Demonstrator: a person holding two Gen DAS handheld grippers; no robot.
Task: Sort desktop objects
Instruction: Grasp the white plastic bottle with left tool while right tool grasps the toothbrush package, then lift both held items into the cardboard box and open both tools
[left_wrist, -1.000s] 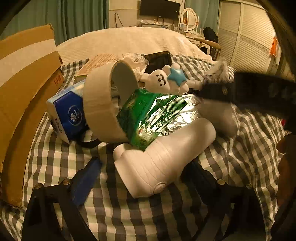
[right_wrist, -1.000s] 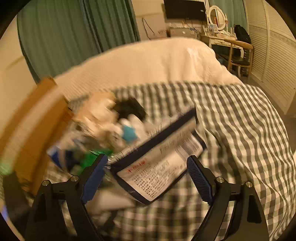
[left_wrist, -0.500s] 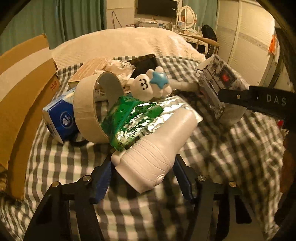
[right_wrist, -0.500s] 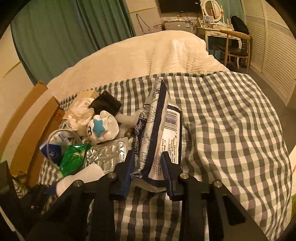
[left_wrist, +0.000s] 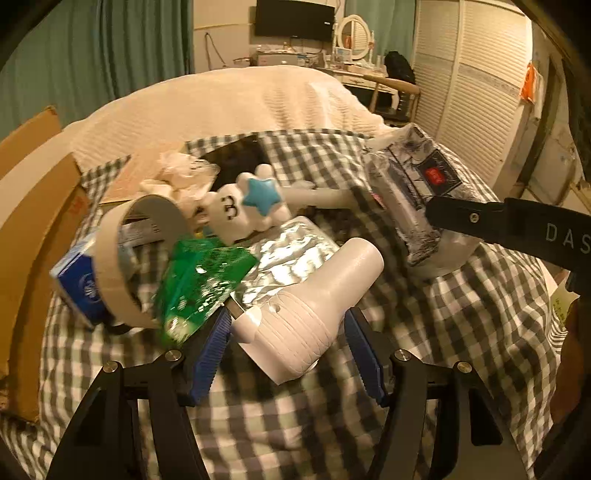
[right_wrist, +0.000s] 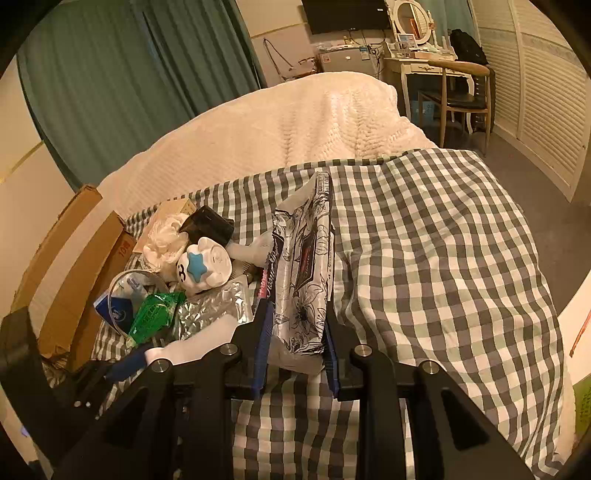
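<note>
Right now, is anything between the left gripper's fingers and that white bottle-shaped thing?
Nothing visible: the left gripper already straddles the white bottle-shaped object, one blue pad on each side. The green foil packet crowds the left pad from outside, but is not between pad and bottle.

The green packet (left_wrist: 199, 288) is motion-blurred in the left wrist view, its print unreadable. The tape roll (left_wrist: 122, 266) hides most of the blue tissue pack (left_wrist: 79, 291). The cardboard box (left_wrist: 26, 236) is cut off at the left edge
</note>
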